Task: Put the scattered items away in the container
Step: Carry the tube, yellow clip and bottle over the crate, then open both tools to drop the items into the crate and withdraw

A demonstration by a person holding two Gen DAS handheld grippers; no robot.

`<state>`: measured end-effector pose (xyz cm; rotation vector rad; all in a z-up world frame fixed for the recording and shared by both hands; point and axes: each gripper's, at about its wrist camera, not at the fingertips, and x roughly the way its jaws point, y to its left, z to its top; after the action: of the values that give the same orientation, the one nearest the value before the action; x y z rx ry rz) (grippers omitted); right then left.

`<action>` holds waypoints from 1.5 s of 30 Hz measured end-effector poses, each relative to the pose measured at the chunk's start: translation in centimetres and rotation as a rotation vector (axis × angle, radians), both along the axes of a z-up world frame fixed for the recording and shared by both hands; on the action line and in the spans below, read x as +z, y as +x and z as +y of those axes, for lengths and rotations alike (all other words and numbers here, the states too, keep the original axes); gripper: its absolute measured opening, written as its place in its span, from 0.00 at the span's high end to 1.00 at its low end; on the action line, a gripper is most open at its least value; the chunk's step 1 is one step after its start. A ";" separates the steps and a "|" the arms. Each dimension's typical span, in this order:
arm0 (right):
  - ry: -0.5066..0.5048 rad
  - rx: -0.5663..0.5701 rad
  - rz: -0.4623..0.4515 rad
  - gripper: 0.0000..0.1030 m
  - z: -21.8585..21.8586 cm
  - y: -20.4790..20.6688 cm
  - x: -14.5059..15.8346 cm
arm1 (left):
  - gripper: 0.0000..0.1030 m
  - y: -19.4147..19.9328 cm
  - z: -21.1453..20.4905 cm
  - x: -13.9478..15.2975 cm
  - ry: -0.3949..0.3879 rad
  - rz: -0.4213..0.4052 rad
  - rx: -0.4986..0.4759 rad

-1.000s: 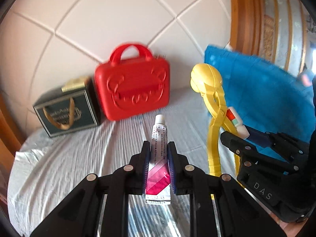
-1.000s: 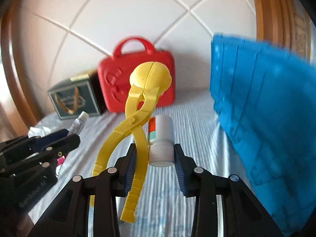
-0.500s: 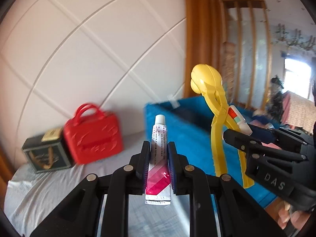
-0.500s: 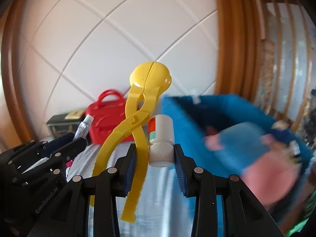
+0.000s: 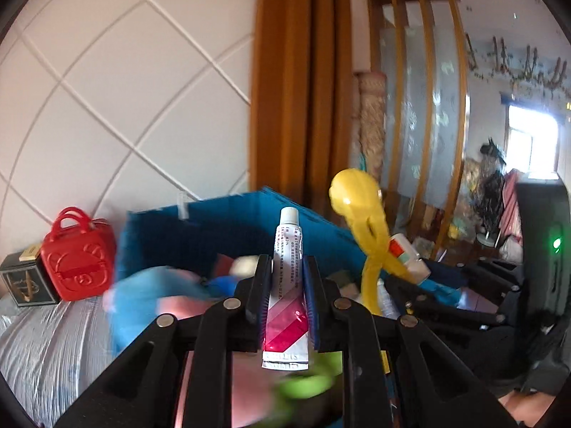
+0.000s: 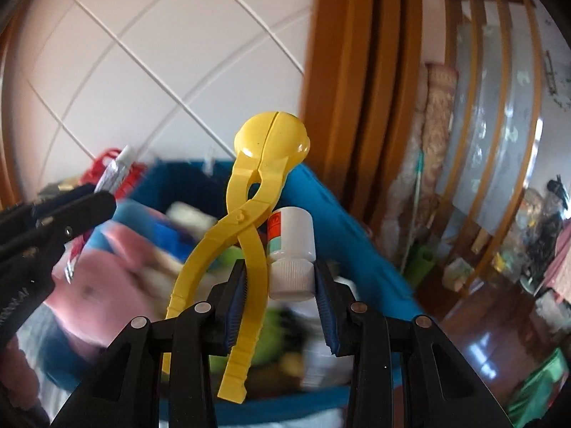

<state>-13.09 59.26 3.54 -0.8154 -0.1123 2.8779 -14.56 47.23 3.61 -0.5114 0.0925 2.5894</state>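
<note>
- Red plastic handbag case (image 5: 76, 255) stood at far left on the striped bedcover (image 5: 43, 349), touching a dark gift box (image 5: 23, 281).
- Blue fabric container (image 5: 171, 235) lay beyond both grippers, its contents blurred.
- Left gripper (image 5: 287, 303) was clamped on a white-and-pink tube (image 5: 287, 285), held upright above the container.
- Right gripper (image 6: 280, 306) pinched two items side by side: one handle of the yellow ball-headed tongs (image 6: 260, 196) and the ribbed cap of a white bottle (image 6: 291, 249).
- Tongs' cup halves met, closed together; the second handle hung free.
- Both held items hovered over the container's opening.
</note>
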 end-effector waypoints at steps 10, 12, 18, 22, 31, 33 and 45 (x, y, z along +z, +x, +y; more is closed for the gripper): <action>-0.043 0.126 -0.192 0.65 7.8 -4.0 -6.1 | 0.83 -4.9 8.2 -5.6 -0.140 -0.203 0.118; -0.048 0.158 -0.221 0.65 8.0 -4.4 -7.4 | 0.83 -5.5 8.5 -6.9 -0.146 -0.259 0.131; -0.061 0.201 -0.225 0.65 8.4 -4.6 -7.8 | 0.83 -5.4 8.9 -7.2 -0.175 -0.277 0.176; -0.055 0.217 -0.220 0.64 8.1 -4.2 -7.7 | 0.63 -5.4 8.8 -7.3 -0.181 -0.269 0.168; -0.053 0.225 -0.199 0.47 8.6 -3.4 -7.3 | 0.28 -3.6 8.1 -6.5 -0.149 -0.223 0.198; -0.061 0.224 -0.185 0.20 8.7 -3.0 -7.1 | 0.25 -2.9 7.7 -6.1 -0.141 -0.211 0.204; -0.090 0.201 -0.094 0.00 8.3 1.5 -4.1 | 0.01 2.8 2.8 -2.7 -0.094 -0.146 0.260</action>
<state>-11.57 67.58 -0.51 -1.0116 -0.0798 3.0508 -11.78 50.05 0.95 -0.7924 0.1046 2.7984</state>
